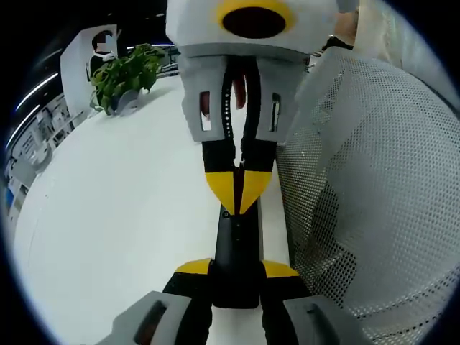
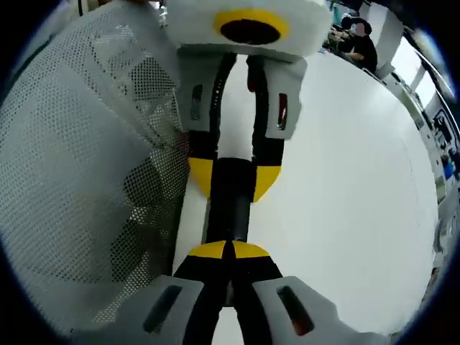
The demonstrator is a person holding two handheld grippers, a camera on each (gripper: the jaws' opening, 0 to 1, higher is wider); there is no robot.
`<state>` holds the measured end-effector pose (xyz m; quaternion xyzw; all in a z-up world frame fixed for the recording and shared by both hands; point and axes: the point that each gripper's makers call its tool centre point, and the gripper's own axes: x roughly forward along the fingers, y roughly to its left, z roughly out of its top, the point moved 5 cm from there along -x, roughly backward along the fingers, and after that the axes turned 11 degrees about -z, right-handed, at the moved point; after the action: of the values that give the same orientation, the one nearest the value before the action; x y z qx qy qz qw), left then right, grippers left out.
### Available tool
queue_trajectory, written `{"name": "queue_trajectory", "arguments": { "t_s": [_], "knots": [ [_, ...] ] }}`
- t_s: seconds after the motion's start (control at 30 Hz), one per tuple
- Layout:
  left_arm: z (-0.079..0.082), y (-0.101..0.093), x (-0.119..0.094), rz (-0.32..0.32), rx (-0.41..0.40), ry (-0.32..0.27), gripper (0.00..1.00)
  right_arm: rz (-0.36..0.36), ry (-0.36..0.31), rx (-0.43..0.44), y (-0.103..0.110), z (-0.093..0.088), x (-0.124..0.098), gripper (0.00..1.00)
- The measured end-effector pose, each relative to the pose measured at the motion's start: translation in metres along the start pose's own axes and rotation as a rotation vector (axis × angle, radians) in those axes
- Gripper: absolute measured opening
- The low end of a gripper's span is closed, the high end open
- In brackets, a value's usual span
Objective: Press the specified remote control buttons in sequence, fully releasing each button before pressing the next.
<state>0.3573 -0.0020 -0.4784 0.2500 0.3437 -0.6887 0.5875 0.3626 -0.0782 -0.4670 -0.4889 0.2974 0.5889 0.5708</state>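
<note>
A slim black remote [image 1: 234, 241] lies lengthwise over the white table [image 1: 108, 215]. My left gripper [image 1: 236, 269] is shut on its near end, one yellow-tipped jaw on each long side. From the top of the left gripper view, my right gripper [image 1: 237, 192] reaches in with its jaws shut together, and its tips rest on the remote's far end. In the right gripper view, my right gripper [image 2: 230, 250] stands shut with its tips down on the remote [image 2: 230, 208], and my left gripper [image 2: 233, 175] clamps the remote beyond. The buttons are hidden.
A white mesh chair back [image 1: 374, 180] stands close beside the table edge, also seen in the right gripper view as the chair back [image 2: 79, 165]. A potted green plant [image 1: 126, 75] sits at the far end. People [image 2: 356, 43] sit far across the wide table [image 2: 345, 180].
</note>
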Motion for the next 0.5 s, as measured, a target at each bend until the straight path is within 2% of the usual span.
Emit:
{"name": "queue_trajectory", "arguments": {
  "t_s": [0.13,0.23,0.37,0.5],
  "knots": [
    [-0.0005,0.0,-0.0002,-0.001,0.0,-0.004,0.24,0.03,0.019,-0.067,-0.0007,0.0027,0.0006,0.0],
    [-0.0007,0.0,-0.0002,-0.004,0.001,-0.008,0.24,0.038,0.014,-0.149,-0.0002,0.0033,0.0005,0.0],
    [-0.0016,0.0002,-0.0004,-0.007,-0.002,-0.02,0.24,0.009,0.017,-0.302,0.0026,0.0051,-0.0002,0.0],
    [-0.0021,0.0002,-0.0002,-0.007,0.002,-0.022,0.24,-0.015,0.025,-0.319,0.0055,0.006,-0.0022,0.0]
  ]
}}
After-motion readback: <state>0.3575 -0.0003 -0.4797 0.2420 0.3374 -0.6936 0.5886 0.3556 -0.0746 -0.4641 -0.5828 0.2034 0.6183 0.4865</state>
